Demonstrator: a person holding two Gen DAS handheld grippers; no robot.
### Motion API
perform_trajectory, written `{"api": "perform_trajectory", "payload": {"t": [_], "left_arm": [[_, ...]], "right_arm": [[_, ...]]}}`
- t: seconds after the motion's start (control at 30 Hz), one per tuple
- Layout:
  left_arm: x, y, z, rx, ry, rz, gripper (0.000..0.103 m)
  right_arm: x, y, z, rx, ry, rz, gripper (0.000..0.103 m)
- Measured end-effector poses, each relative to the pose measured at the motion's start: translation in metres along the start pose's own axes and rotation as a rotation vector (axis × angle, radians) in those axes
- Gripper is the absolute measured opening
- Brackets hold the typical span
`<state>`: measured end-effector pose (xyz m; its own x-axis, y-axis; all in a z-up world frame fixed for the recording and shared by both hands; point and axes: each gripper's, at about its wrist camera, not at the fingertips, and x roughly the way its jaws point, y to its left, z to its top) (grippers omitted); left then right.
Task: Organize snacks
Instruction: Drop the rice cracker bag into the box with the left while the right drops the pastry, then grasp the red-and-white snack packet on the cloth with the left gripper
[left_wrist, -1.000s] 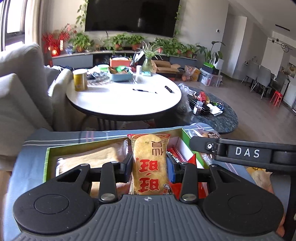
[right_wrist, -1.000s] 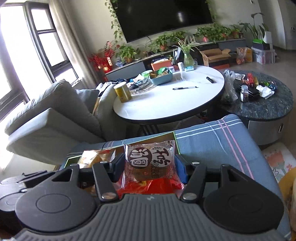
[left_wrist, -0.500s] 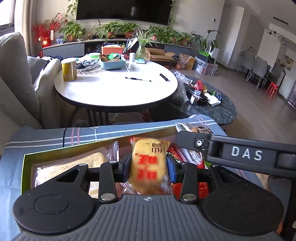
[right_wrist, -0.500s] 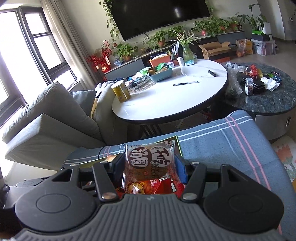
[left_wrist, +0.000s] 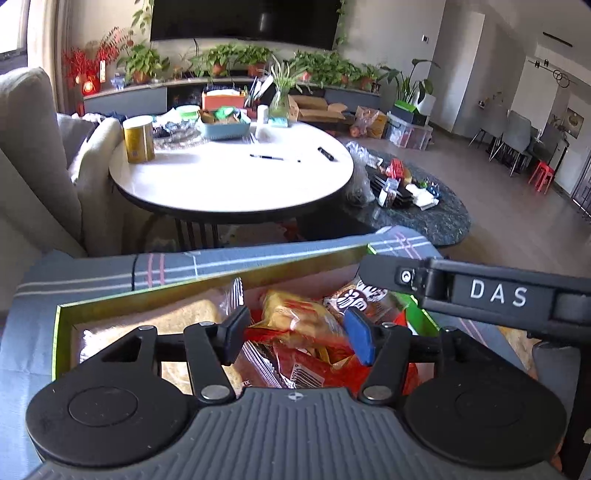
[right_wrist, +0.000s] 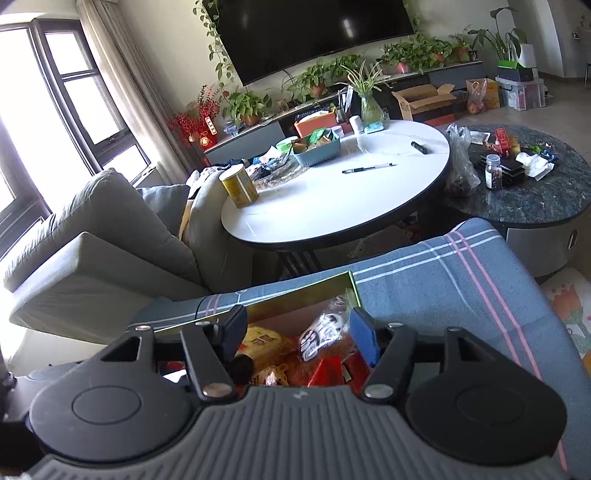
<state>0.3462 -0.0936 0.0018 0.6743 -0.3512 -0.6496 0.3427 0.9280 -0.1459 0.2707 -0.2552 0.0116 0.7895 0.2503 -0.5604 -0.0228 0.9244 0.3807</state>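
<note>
Left tongs (left_wrist: 295, 334): spread wide above the green-rimmed box (left_wrist: 56, 332), gripping nothing; the yellow rice-cracker packet (left_wrist: 295, 314) lies loose between the black pad and the blue pad, touching neither so far as the left wrist view shows.
Right tongs (right_wrist: 297, 334): also spread wide over the box's far corner, nothing held; the brown-and-white cake packet (right_wrist: 321, 338) lies tilted in the box just under the blue pad.
Box: a shallow tray with a green rim (right_wrist: 347, 277), sitting on a blue striped cloth (right_wrist: 461, 280).
Box contents: a pale bread slice in clear wrap (left_wrist: 184, 317) fills the left side; red wrappers (left_wrist: 332, 369) are heaped to the right, with the rice-cracker packet on top and the cake packet (left_wrist: 354, 299) beside it toward the far right corner.
Right tool seen from the left: a black arm marked DAS (left_wrist: 498, 295) reaches in across the box's right edge.
Round white counter (right_wrist: 332, 206): beyond the cloth, carrying a gold tin (right_wrist: 239, 186), a blue basket (right_wrist: 317, 149) and a pen (right_wrist: 367, 169).
Dark stone side counter (right_wrist: 546, 199): to the right of the white one, with a small jar (right_wrist: 493, 171) and scattered packets.
Sofa (right_wrist: 92, 236): grey, to the left of the white counter.
</note>
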Motion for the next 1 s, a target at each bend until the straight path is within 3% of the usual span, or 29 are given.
{"api": "perform_trajectory", "payload": {"t": [0.57,1.0], "left_arm": [[-0.068,-0.005,-0.021,0.027,-0.083,0.026,0.055],[-0.122,-0.004,-0.072,0.011,-0.121,0.036,0.055]], "right_arm": [[-0.049,0.011,-0.021,-0.027,-0.032,0.015,0.068],[-0.084,0.014,-0.047,-0.046,-0.031,0.030,0.068]]}}
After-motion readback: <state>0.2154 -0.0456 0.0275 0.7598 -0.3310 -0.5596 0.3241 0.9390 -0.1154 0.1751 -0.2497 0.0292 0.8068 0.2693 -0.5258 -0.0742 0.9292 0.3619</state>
